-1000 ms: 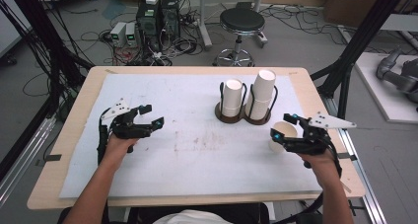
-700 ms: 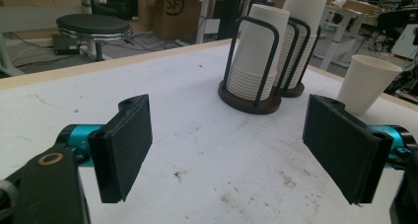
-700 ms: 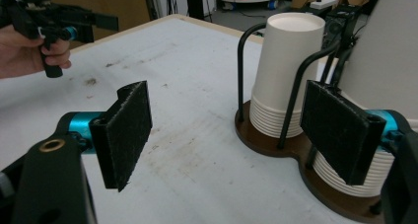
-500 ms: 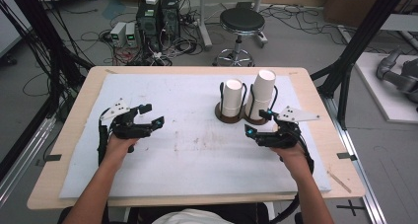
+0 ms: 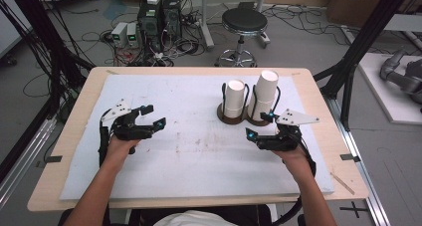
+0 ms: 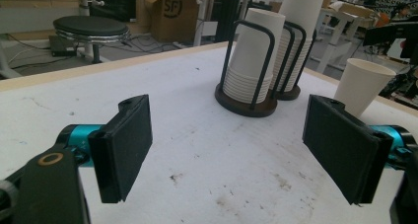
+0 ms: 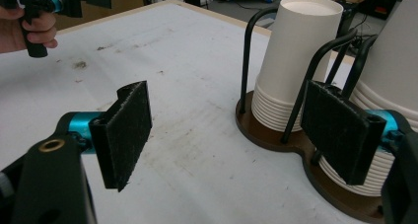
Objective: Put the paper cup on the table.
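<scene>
A dark double holder (image 5: 230,117) with black wire loops stands at the back right of the white mat (image 5: 199,156). It carries a shorter stack of white paper cups (image 5: 235,97) and a taller one (image 5: 264,91). My right gripper (image 5: 259,126) is open just in front of the holder; the shorter stack (image 7: 296,56) rises close beyond its bare jaws (image 7: 231,135). At the mat's left, my left gripper (image 5: 155,115) is open with nothing in it (image 6: 226,155). One loose white cup (image 6: 362,86) stands upright right of the holder in the left gripper view, beside the right gripper.
The mat covers a wooden table (image 5: 318,86). Beyond the far edge are a black stool (image 5: 244,22), computer boxes (image 5: 157,17) and cables on the floor. A black frame post (image 5: 348,81) stands off the table's right corner. Faint stains mark the mat's middle (image 5: 194,144).
My right gripper has moved left from the table's right side to the front of the cup holder. The loose cup seen by its jaws a second ago is now hidden in the high view. The left gripper barely moved.
</scene>
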Demonstrator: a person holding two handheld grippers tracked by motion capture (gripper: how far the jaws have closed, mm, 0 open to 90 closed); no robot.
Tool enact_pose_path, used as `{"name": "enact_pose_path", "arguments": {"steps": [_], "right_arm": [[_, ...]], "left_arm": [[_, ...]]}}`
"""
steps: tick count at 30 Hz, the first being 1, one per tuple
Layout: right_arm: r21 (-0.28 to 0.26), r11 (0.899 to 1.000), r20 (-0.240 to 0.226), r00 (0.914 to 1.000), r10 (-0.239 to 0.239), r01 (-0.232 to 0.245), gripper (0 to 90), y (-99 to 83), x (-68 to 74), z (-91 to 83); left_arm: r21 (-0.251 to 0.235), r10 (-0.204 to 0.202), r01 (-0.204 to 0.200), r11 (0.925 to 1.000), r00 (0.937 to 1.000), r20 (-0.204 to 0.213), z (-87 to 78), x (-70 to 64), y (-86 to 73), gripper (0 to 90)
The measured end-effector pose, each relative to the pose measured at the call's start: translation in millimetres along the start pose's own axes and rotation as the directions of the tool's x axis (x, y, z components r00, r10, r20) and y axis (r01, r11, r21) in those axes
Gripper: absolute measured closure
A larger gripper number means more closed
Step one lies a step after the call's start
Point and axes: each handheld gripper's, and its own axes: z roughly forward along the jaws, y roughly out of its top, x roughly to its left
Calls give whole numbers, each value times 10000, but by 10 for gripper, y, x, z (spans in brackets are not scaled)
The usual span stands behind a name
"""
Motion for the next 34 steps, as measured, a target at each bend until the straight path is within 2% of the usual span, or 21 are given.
{"name": "enact_pose_path", "arguments": {"steps": [7,13,34], "right_arm": [[20,10000,-51,10000,-45,45,205,-2,28,0],[-4,9999,-140,9998,-120,120,205,11,68,4],[-98,9998,-168,9997,-156,154,205,5,63,-21]], "left_arm": [[124,131,-132,9998,9999,90,-6,-49,-27,192],[39,174,-174,9998,9998,67,-38,-64,-12,192],[120,112,-112,9999,9999,43,2,-58,-34,191]]}}
